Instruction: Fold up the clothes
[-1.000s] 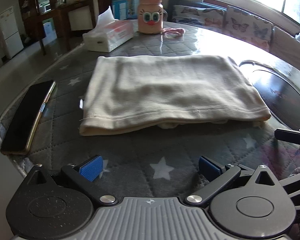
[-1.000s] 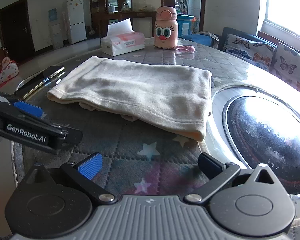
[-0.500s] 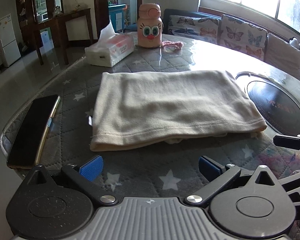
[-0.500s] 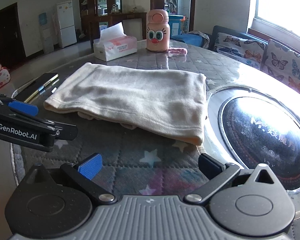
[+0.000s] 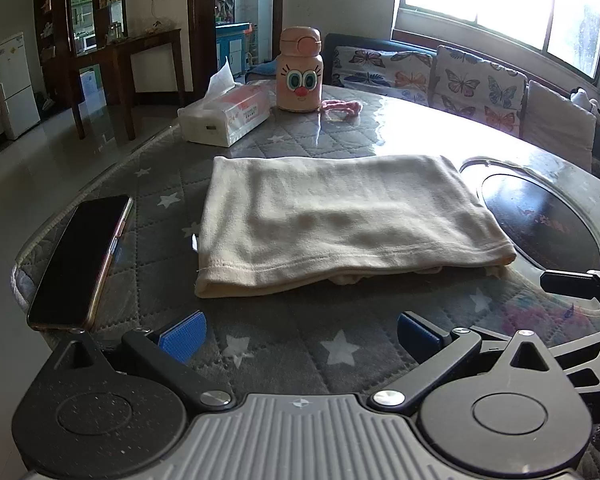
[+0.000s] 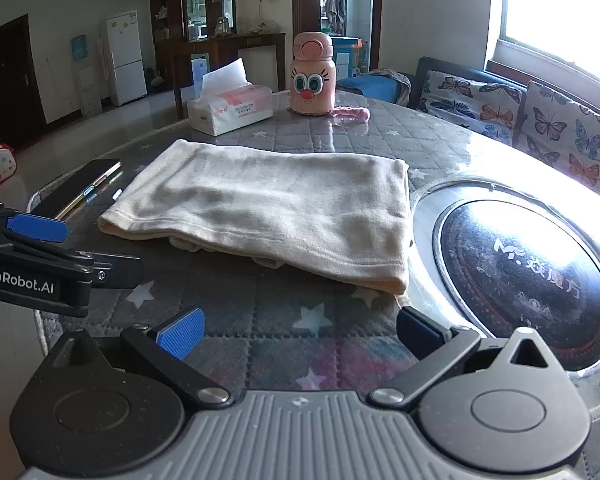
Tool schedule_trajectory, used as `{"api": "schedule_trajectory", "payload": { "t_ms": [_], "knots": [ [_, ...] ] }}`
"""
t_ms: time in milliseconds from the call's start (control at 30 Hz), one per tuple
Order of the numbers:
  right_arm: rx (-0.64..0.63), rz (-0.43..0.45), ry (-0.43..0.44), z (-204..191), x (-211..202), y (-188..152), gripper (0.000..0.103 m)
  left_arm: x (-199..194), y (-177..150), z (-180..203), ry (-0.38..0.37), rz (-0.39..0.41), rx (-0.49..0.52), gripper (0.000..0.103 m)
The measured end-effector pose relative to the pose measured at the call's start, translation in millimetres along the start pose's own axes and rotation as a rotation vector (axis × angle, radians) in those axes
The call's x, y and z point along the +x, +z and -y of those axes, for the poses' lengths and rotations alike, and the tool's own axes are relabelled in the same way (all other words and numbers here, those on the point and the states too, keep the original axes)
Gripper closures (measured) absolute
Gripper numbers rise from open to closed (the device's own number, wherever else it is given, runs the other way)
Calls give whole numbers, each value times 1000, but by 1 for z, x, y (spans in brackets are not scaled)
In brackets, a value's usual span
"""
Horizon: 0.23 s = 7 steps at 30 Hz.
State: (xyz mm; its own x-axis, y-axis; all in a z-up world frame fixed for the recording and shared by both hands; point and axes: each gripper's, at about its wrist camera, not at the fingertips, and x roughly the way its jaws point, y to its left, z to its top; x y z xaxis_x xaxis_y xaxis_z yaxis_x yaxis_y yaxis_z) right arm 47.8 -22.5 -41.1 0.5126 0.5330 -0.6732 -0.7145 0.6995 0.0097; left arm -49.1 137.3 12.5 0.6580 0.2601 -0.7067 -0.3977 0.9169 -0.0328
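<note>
1. Lying flat on the bench (image 5: 260, 344), the folded cream garment (image 5: 340, 216) sits near the near edge, its hem facing that edge; inner layers peek out beneath, though how many is unclear.
2. Left gripper (image 5: 300, 330): jaws spread wide, holding nothing, short of the garment.
3. Right gripper (image 6: 300, 330): jaws likewise wide apart and empty.
4. Phone (image 5: 80, 264) rests at the left edge; tissue box (image 5: 224, 118) and pink bottle (image 5: 300, 72) stand at the far edge.
</note>
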Motion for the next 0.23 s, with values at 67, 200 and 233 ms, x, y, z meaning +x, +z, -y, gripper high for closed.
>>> {"api": "schedule_trajectory", "payload": {
  "t_ms": [67, 200, 233],
  "knots": [
    [2, 3, 0, -1, -3, -1, 0, -3, -1, 0, -1, 5, -1, 0],
    [11, 8, 5, -2, -7, -1, 0, -8, -1, 0, -9, 16, 1, 0],
    [14, 11, 5, -2, -9, -1, 0, -9, -2, 1, -10, 18, 2, 0]
  ]
}}
